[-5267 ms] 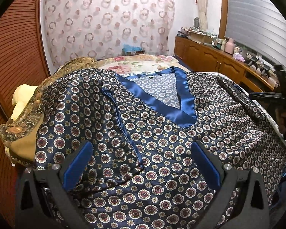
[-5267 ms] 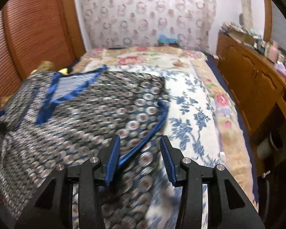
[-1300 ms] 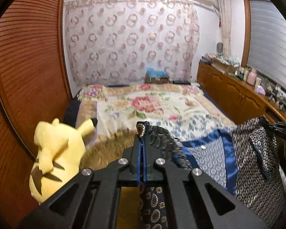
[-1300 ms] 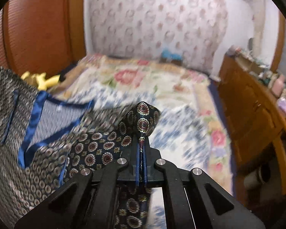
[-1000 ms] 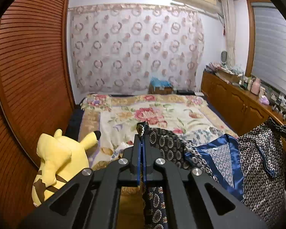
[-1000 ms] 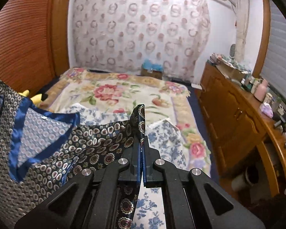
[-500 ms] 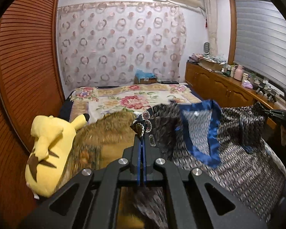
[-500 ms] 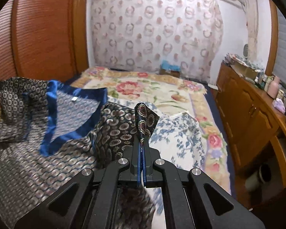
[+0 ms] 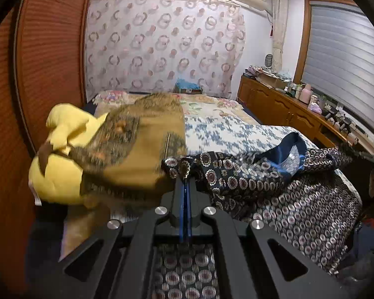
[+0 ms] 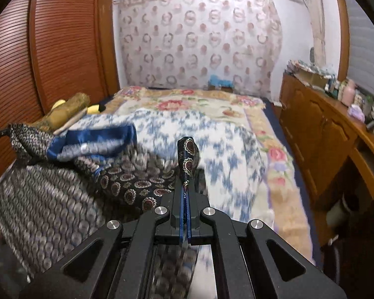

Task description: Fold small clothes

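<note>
The left gripper [image 9: 185, 186] has its fingers clenched on a bunched corner of the patterned garment [image 9: 299, 211], a tuft of cloth poking out past the tips. The right gripper [image 10: 185, 189] is likewise clamped on another pinch of the same cloth, whose end stands up above the tips. Between the two grips the garment sags in a loose heap on the bed [image 10: 236, 134], its blue satin neckline [image 9: 296, 147] turned upward, the rest draped over the near edge. To the left lie an ochre patterned cloth [image 9: 142, 144] and a yellow plush toy [image 9: 59, 154], touching each other.

The fabric looks thin, glossy and very limp, so it is likely light and slippery: it should slide easily across itself and lose a crease. Holding by hems or seamed corners, where it is thickest, seems safest
</note>
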The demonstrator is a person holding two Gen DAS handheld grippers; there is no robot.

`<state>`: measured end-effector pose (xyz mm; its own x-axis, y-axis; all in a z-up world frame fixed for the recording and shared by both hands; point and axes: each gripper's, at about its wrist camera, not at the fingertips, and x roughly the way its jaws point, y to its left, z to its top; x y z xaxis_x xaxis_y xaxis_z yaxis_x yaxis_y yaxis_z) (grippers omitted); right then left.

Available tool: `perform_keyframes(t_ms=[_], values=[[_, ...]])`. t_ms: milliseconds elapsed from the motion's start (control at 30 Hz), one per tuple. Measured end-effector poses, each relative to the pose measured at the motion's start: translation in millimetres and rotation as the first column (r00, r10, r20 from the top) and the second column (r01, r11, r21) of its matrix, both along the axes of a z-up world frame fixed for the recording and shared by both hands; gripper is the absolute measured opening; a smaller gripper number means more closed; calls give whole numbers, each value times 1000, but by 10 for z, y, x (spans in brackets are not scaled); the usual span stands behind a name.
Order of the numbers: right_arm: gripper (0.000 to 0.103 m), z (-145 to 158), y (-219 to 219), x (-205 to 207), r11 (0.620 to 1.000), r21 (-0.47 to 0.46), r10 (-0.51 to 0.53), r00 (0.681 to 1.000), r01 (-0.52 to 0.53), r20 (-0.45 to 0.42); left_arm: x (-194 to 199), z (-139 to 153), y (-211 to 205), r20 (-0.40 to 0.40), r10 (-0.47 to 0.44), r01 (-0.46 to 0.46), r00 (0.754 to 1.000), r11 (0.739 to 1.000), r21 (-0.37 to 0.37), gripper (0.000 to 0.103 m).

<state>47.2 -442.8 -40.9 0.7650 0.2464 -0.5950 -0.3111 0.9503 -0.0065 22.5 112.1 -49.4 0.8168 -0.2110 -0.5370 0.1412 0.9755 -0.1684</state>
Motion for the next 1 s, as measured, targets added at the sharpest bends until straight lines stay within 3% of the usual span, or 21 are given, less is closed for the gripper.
perform_keyframes(t_ms=[333,500,600,667,700,733,933,1000], values=[[0,-99,-54,-525,1000,0,-24,998,24,-50,-506,-122,162,-18,48,-49,999,998,-35,0],[0,-185,1,-620,999,-47,-20,996,15,-92,-601,-184,174,-47,58,-58,997,998,-11,0],[1,-223,23,-670,998,-56,-22,996,17,-92,-604,-145,198,-50,57,-59,997,997,-41,3],[2,-198,35,-669,998,-59,-29,996,24,-87,-637,-94,218,-33,55,-57,998,997,-53,8],[4,-169,37,-683,998,-59,-24,997,20,-79,-651,-54,215,-19,58,-59,998,997,-47,17],[9,-136,35,-680,998,-63,-23,997,19,-71,-652,-22,215,-8,60,-61,998,997,-42,26],[43,121,-11,-591,997,-69,-39,999,39,3,-486,95,196,2,56,-56,998,998,-15,52],[45,156,-7,-520,997,-73,-37,999,38,16,-404,100,186,0,43,-43,999,999,-10,54]])
